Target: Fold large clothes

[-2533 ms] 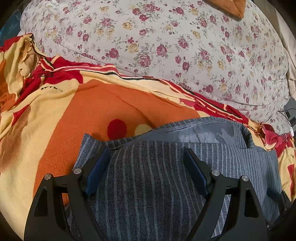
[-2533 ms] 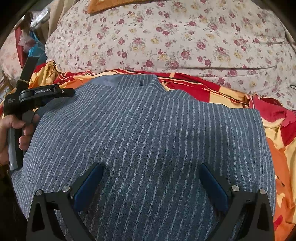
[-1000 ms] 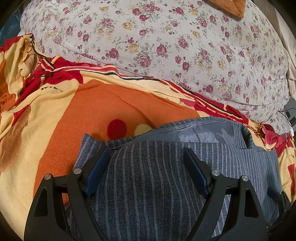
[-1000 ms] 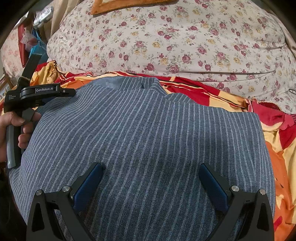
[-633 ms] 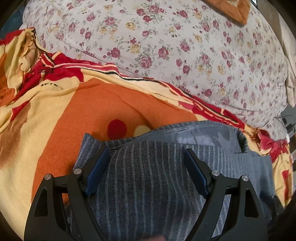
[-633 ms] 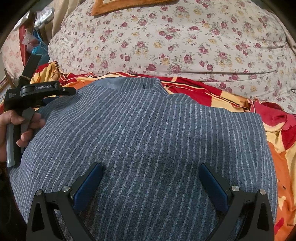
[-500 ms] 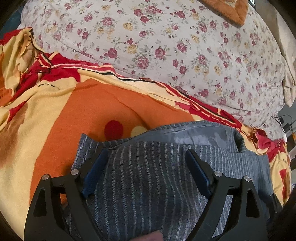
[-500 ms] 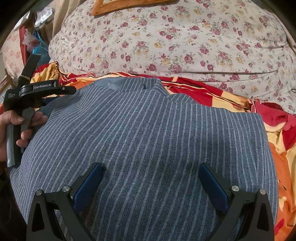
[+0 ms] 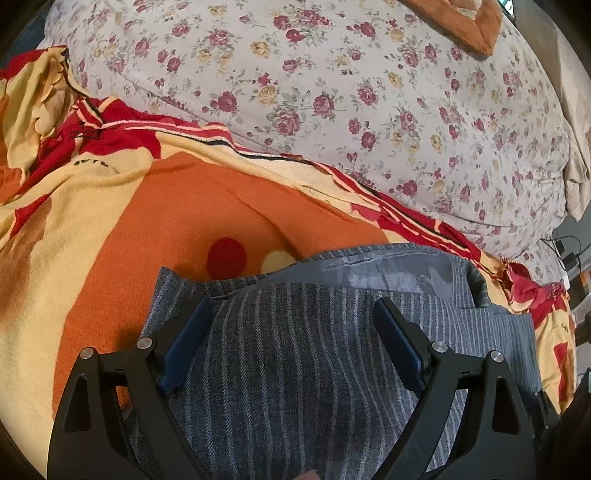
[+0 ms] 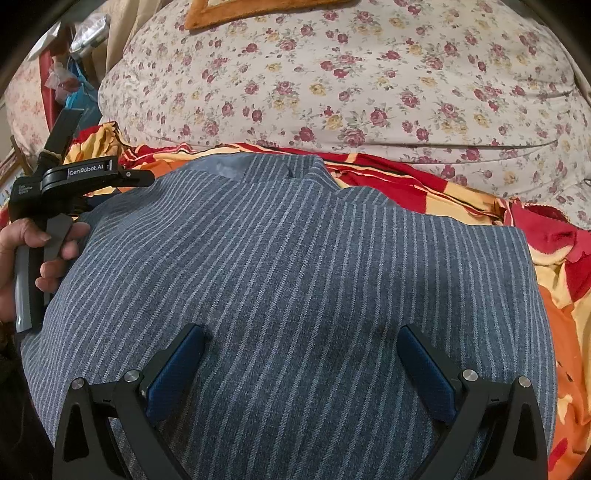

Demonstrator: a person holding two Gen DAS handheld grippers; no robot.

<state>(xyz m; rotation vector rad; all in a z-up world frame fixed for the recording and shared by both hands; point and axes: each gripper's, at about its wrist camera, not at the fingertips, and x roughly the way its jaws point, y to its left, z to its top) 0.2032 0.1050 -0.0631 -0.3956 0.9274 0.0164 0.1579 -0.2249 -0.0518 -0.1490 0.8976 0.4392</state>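
A grey-blue pinstriped garment (image 10: 295, 240) lies folded on a fleece blanket (image 9: 184, 206), its shiny grey lining (image 9: 388, 269) showing along the far edge in the left wrist view. My left gripper (image 9: 291, 302) hovers open over the garment's left end, with only flat cloth under the spread pads. My right gripper (image 10: 300, 328) is open too, above the middle of the striped cloth, gripping nothing. At the left of the right wrist view, a hand (image 10: 37, 243) holds the left gripper's black housing (image 10: 85, 173) by the garment's edge.
The orange, yellow and red blanket runs out to the left and right of the garment. Behind it rises a bulky floral quilt (image 9: 332, 92) (image 10: 351, 81). An orange cushion (image 9: 461, 22) lies on top of it. Clutter and bags (image 10: 70, 88) stand at the far left.
The left gripper's jaws have spread slightly wider over the garment and its view has tilted a little. The right gripper and the garment have stayed where they were.
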